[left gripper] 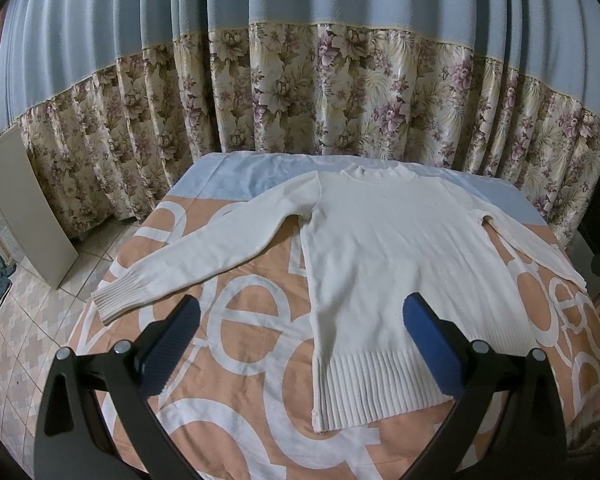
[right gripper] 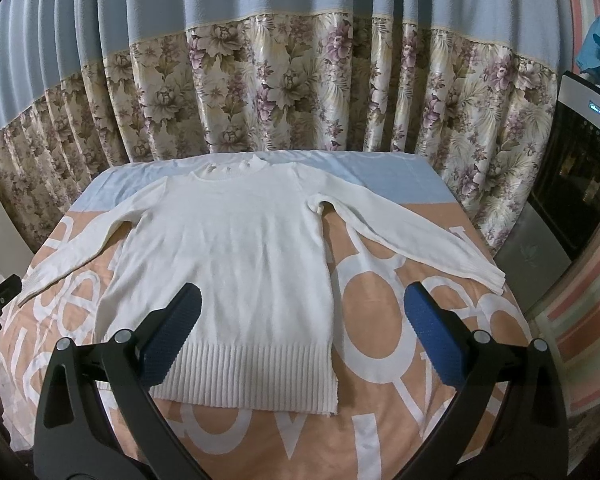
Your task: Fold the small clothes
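From the left wrist, our left gripper (left gripper: 300,320) gapes empty above the white sweater (left gripper: 380,260), spread flat on the table cover (left gripper: 240,320). From the right wrist, our right gripper (right gripper: 302,320) gapes too; soft, limp knit, best pinched at a cuff (right gripper: 488,274).

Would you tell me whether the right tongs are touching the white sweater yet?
Cannot tell. In the right wrist view the open right tongs overlap the sweater near its hem, empty, but neither view shows a contact or gap plainly.
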